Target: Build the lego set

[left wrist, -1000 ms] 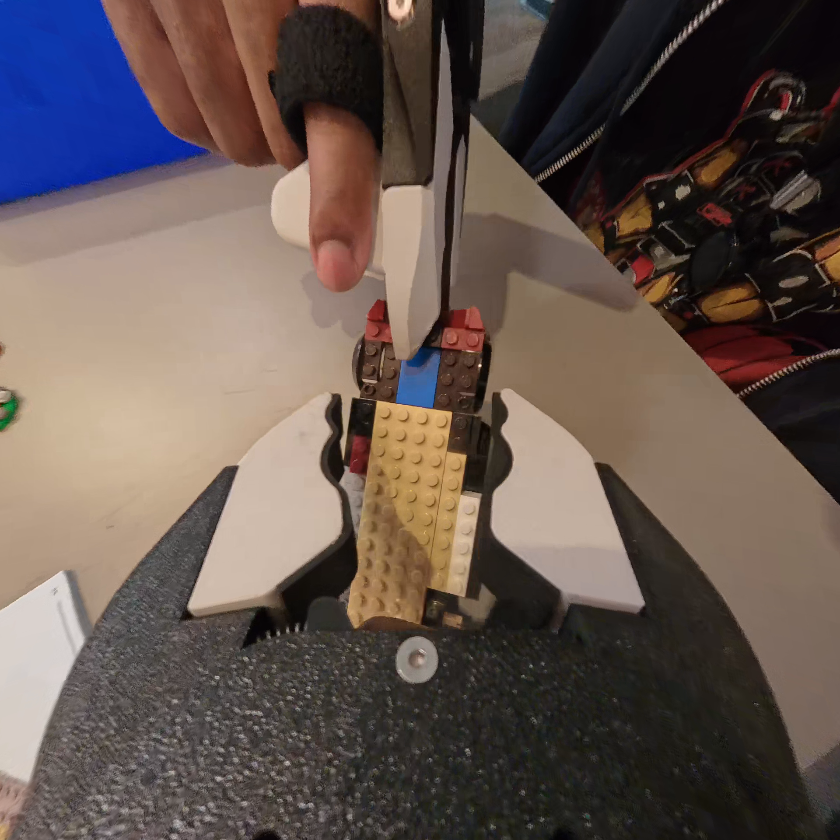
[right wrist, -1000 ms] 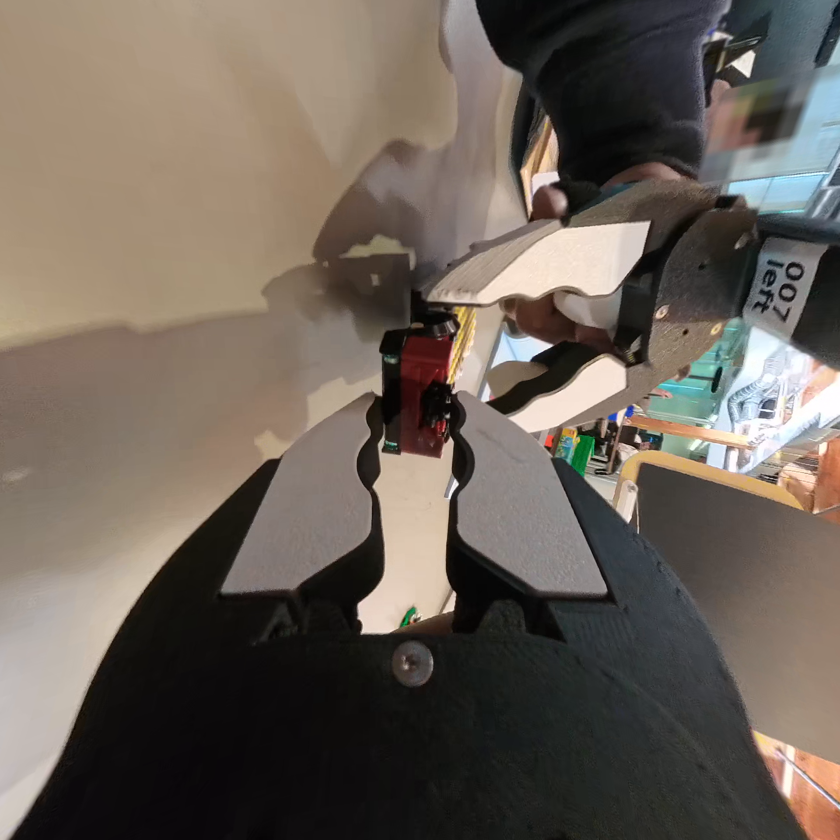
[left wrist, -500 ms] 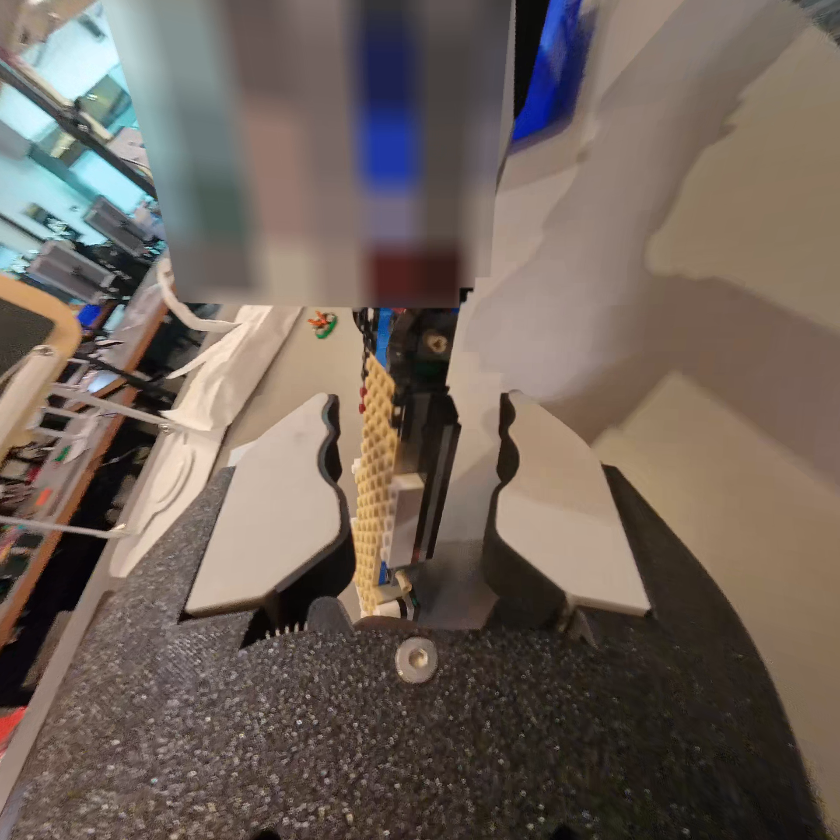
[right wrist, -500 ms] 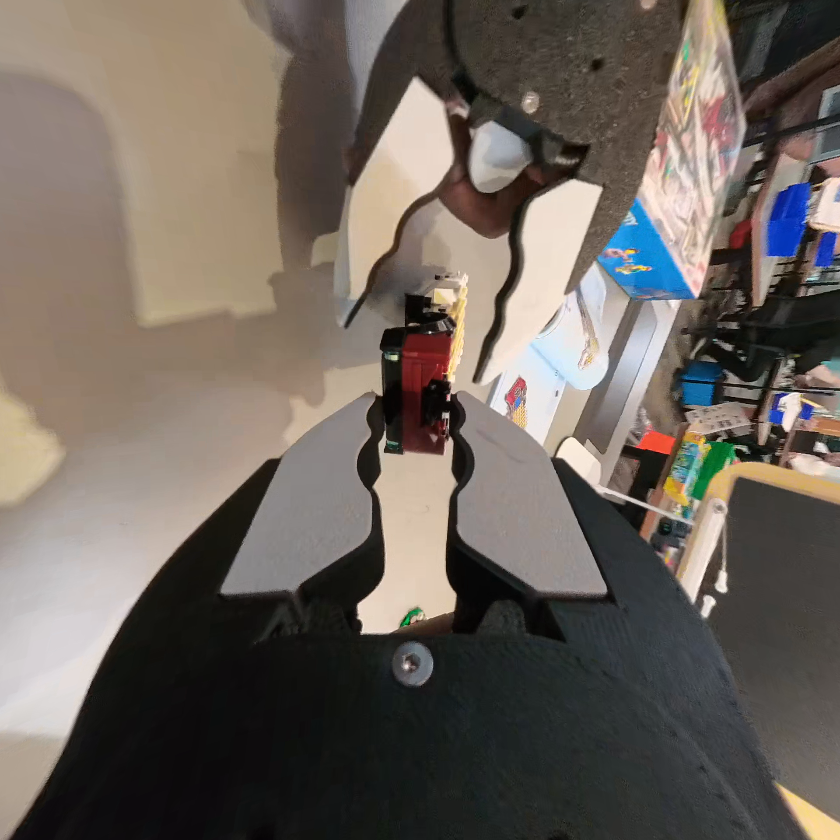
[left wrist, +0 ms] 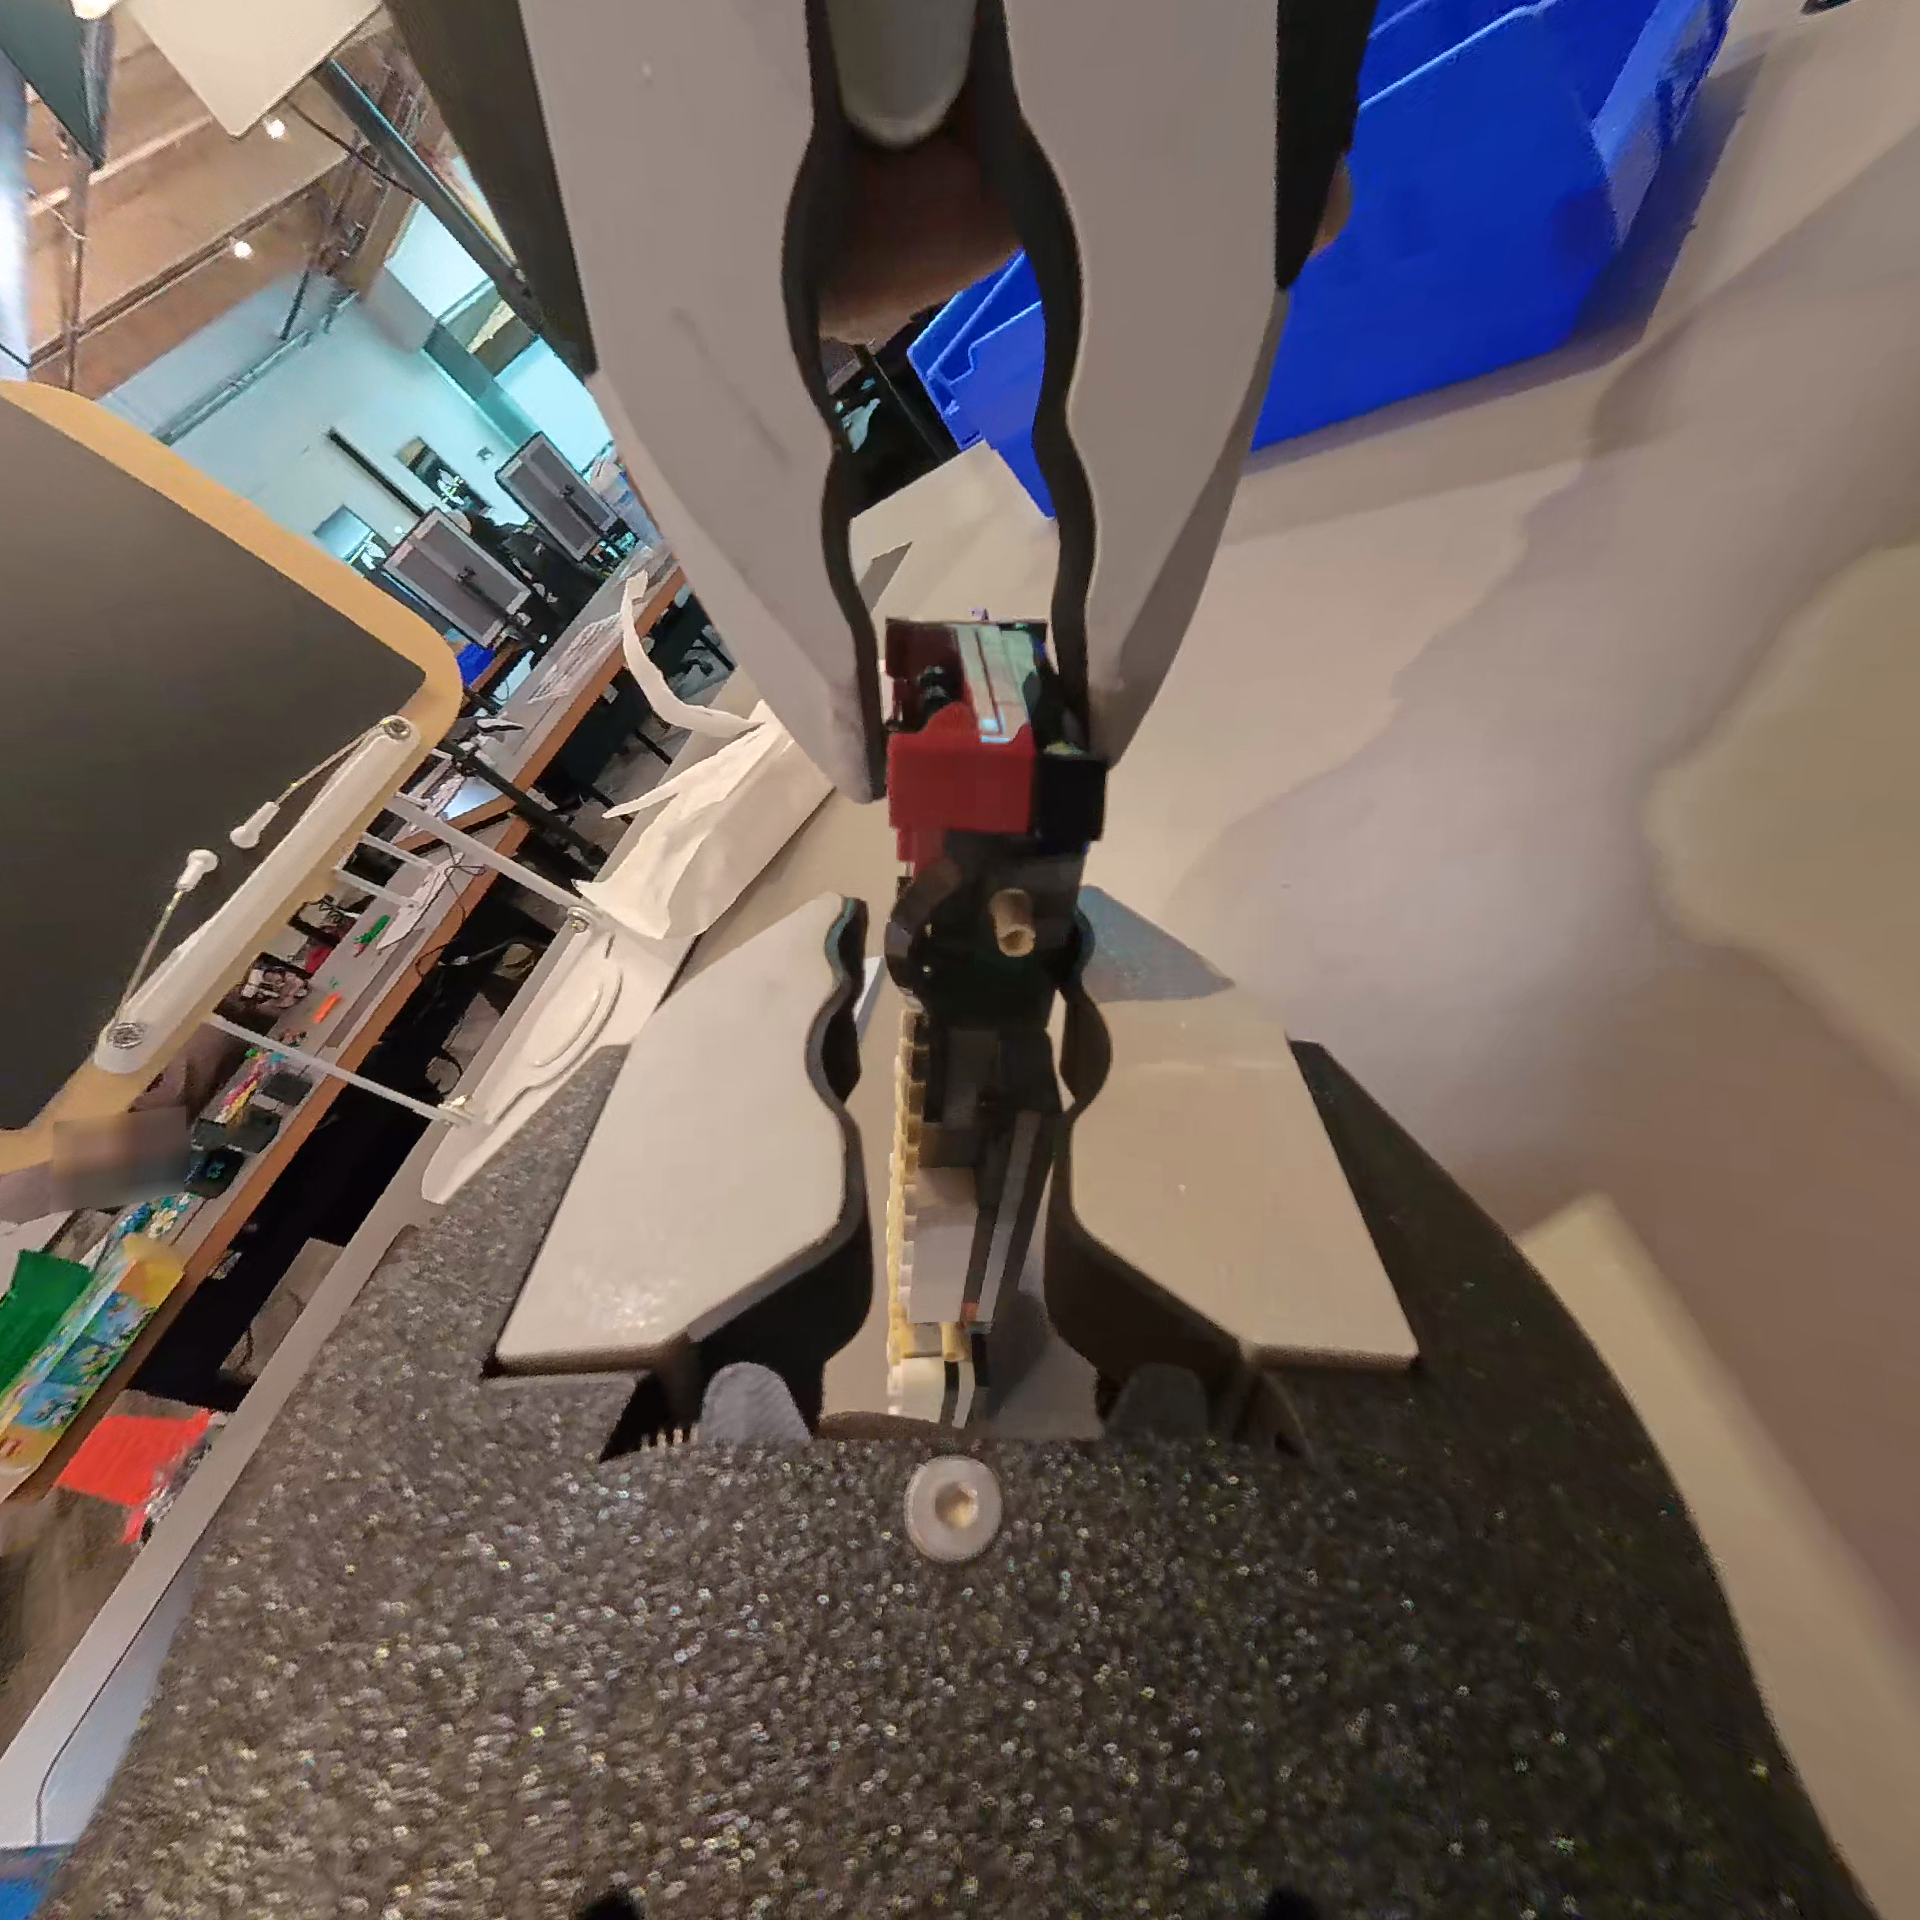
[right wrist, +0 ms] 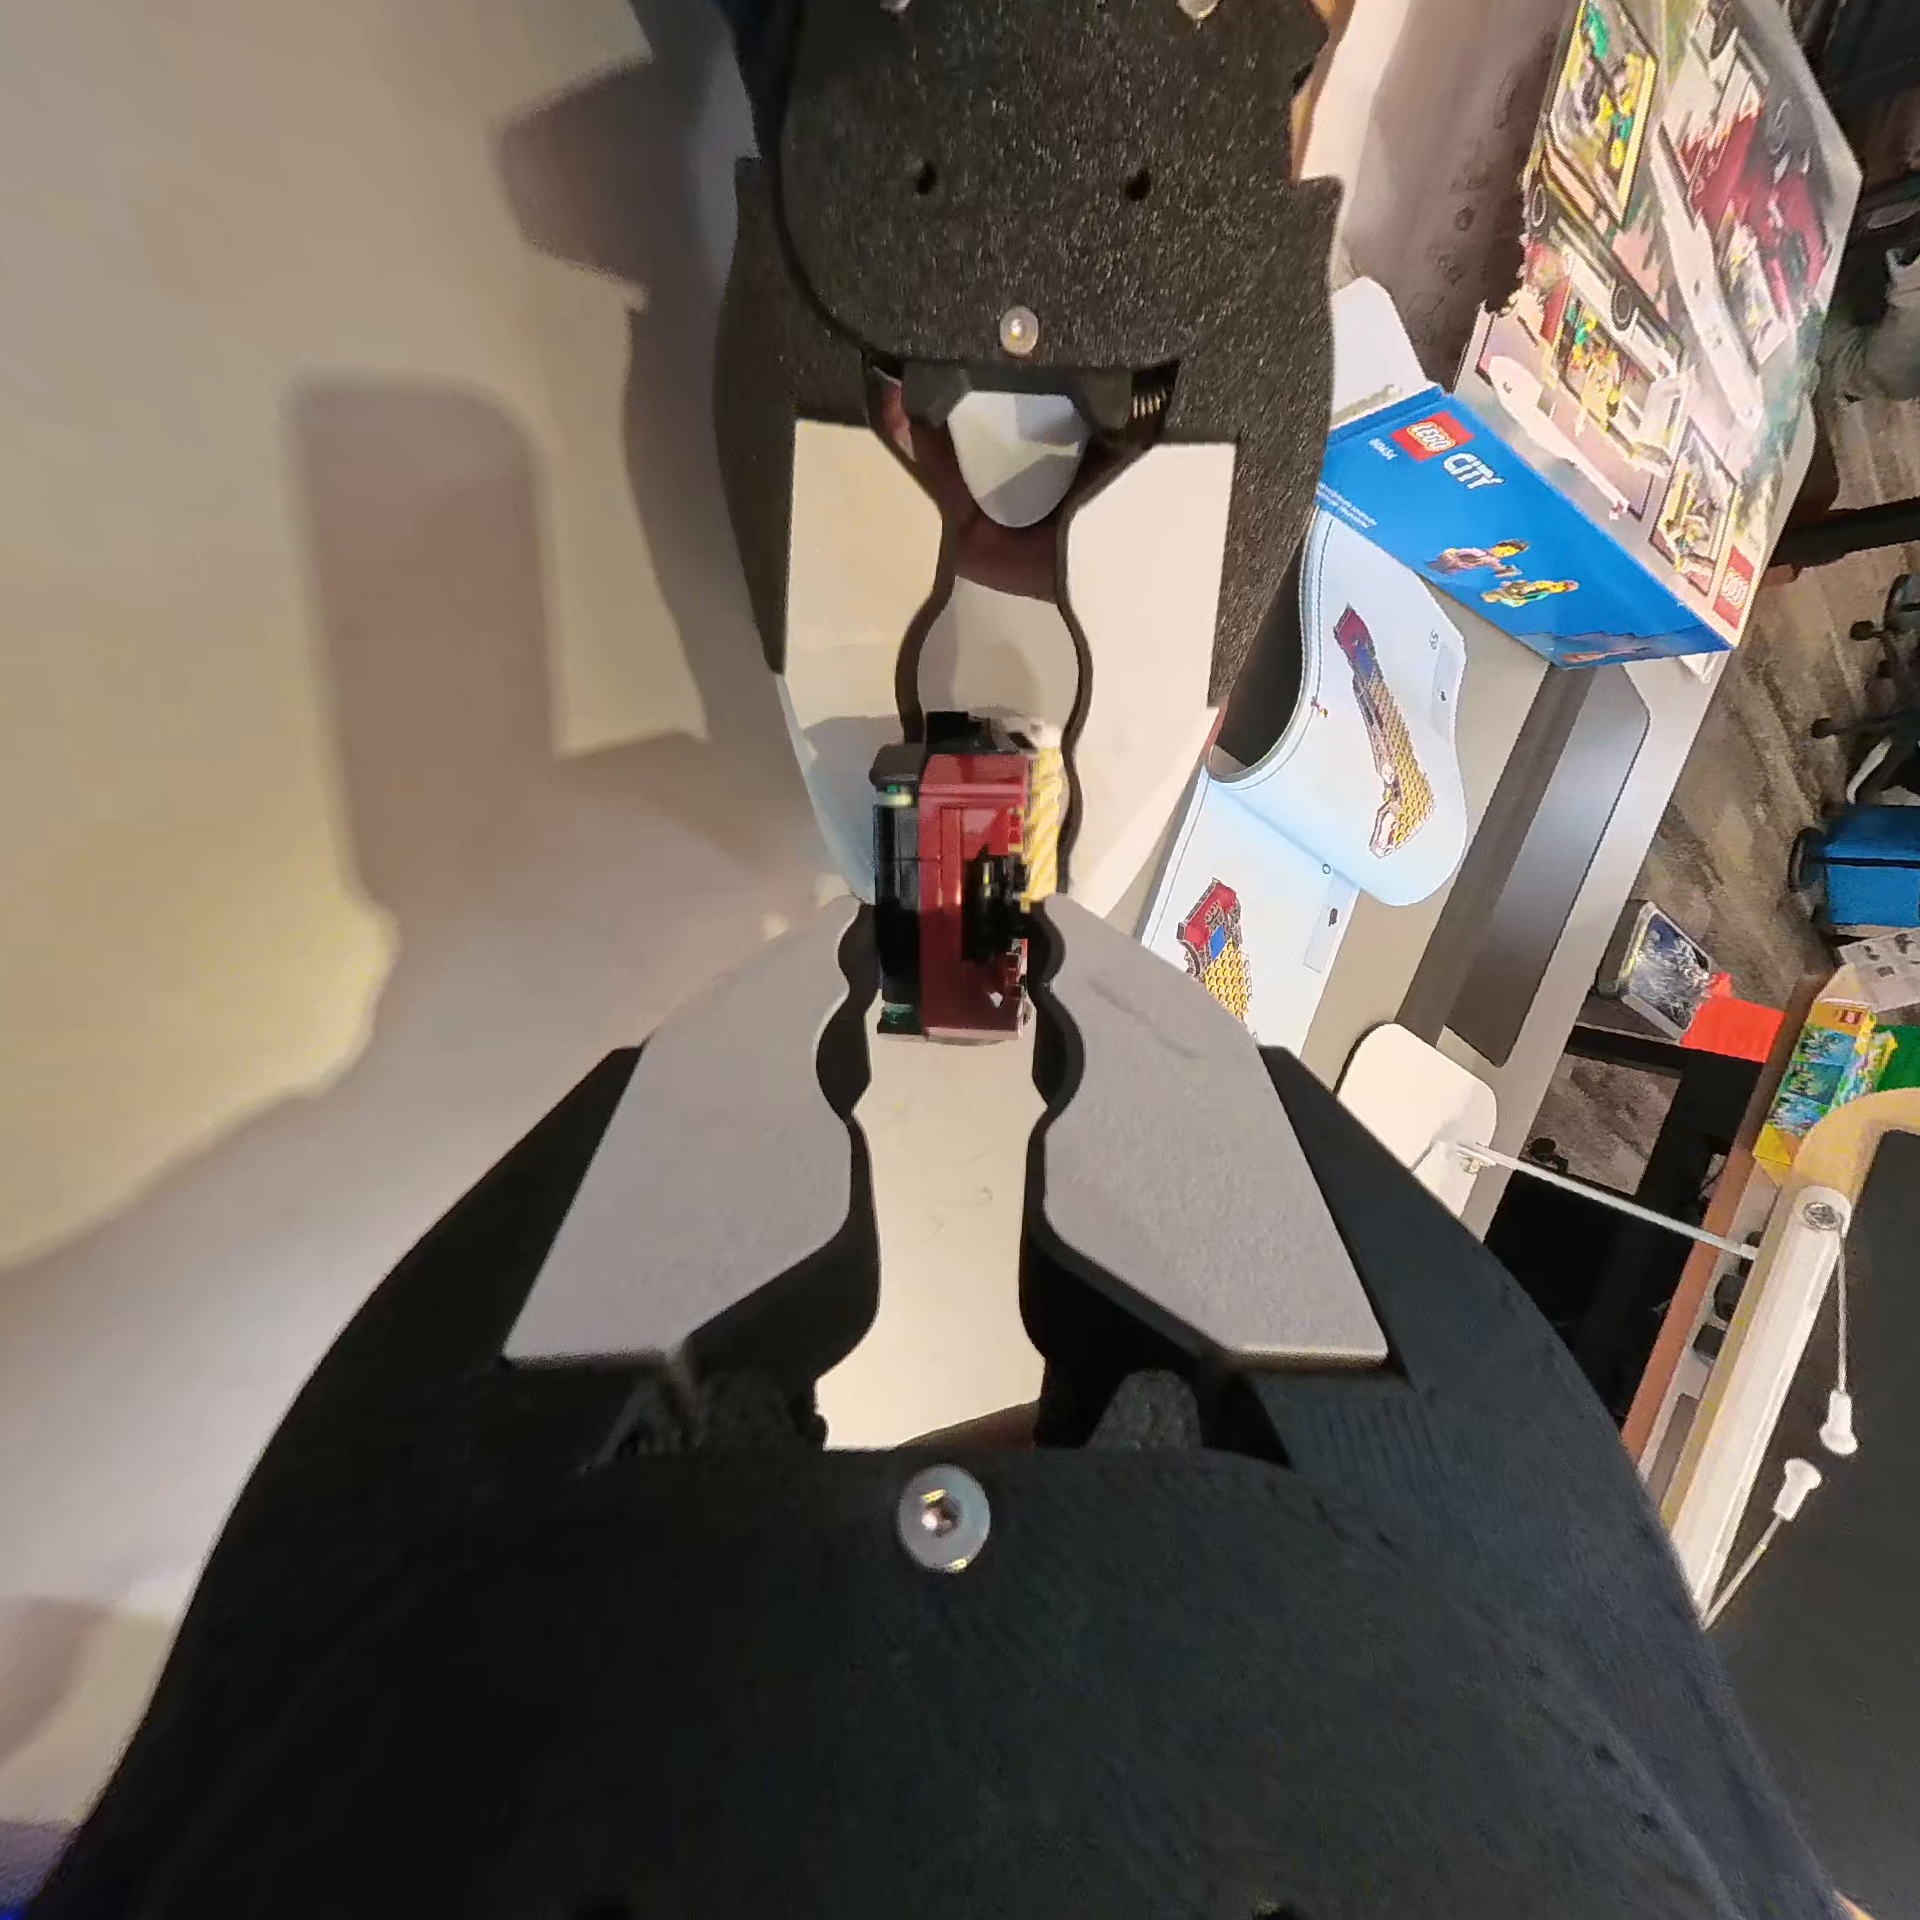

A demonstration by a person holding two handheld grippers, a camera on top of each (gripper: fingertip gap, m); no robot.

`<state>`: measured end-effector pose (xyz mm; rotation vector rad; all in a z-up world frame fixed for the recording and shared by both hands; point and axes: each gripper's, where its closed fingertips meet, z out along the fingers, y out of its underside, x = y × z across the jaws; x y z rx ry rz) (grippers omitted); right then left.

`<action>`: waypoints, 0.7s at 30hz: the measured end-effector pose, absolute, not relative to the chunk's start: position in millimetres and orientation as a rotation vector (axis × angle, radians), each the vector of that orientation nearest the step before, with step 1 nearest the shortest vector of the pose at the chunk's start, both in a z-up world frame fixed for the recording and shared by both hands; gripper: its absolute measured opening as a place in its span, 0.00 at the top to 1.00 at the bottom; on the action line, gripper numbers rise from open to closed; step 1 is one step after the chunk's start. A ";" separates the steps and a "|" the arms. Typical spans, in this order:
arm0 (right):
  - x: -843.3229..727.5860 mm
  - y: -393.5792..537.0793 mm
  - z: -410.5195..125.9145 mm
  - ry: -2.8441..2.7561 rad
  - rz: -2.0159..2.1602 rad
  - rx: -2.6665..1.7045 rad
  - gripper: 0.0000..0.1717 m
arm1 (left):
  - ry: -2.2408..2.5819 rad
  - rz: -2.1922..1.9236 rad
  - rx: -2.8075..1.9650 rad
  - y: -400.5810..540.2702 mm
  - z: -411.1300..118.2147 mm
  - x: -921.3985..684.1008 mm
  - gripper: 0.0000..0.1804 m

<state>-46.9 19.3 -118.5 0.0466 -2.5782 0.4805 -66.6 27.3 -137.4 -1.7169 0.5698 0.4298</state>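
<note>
Dead center of both wrist views, the toy brick model (left wrist: 971, 935) is hanging in the air between two grippers facing each other. The right gripper (right wrist: 951, 940) is pinching the dark red end, pads pressed on both sides. The left gripper (left wrist: 961, 940) is narrowing around the long tan-studded body, though I can't tell if both pads are actually touching. I'm guessing it's light and stiff but prone to popping apart, so squeeze the flat sides, not the little axle pin (left wrist: 1013, 923).
</note>
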 end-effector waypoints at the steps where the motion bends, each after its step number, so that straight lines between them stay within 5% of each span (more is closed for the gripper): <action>1: -47.0 19.1 -118.7 -2.580 0.478 0.050 0.84 | 0.568 0.437 -1.720 28.3 -138.5 -67.0 0.81; 21: -41.5 21.5 -113.2 -2.417 0.278 0.242 0.84 | 0.641 0.823 -1.660 34.5 -128.3 -71.5 0.86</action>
